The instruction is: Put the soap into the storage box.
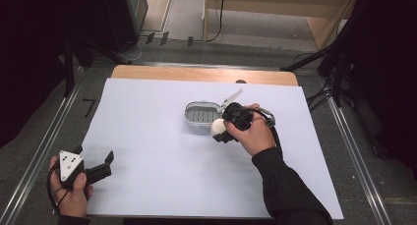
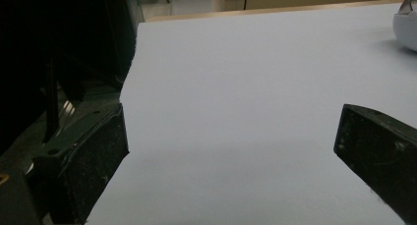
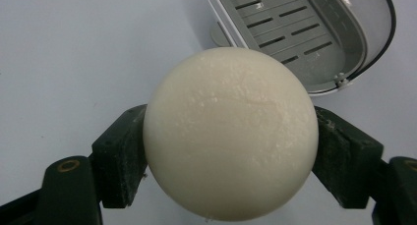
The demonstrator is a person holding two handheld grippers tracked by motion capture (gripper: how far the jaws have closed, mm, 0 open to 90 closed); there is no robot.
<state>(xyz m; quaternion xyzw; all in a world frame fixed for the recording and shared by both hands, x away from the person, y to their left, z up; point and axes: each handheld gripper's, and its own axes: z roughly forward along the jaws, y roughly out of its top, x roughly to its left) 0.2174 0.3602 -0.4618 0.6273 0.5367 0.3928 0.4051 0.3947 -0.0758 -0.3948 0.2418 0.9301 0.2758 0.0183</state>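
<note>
Soap ball (image 3: 230, 134) clamped in your right gripper (image 1: 222, 129), frame centre | open slotted soap box (image 1: 200, 115) just upper-left, nothing between | left gripper (image 1: 104, 164) released, lower left on white sheet (image 1: 162, 166)

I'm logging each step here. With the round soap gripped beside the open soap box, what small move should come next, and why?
Probably carry the right gripper a little toward the soap box and lower the soap onto its slotted tray: the lid stands open and the tray is empty.

Wooden table (image 1: 196, 73) under white sheet (image 1: 147, 146); open grey slotted case (image 1: 200, 116) atop.
</note>
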